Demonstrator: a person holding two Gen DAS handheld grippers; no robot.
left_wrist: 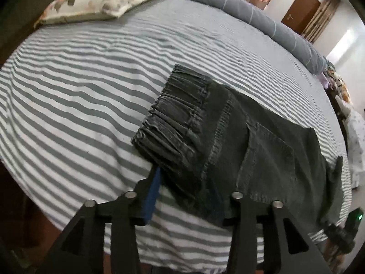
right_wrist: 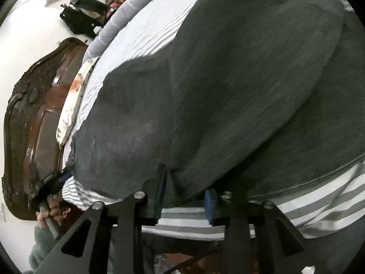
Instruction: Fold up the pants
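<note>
While dark charcoal denim pants [left_wrist: 228,137] lie across a grey-and-white striped bedsheet [left_wrist: 79,91], two black hand-held grippers work the near edge.

The left gripper [left_wrist: 187,196] stands wide open, its right finger under the waistband corner; the right gripper [right_wrist: 186,196], jaws apart, has the cloth's hem draped between its blue pads [right_wrist: 211,205]. A floral pillow [left_wrist: 102,2] rests beyond.
</note>
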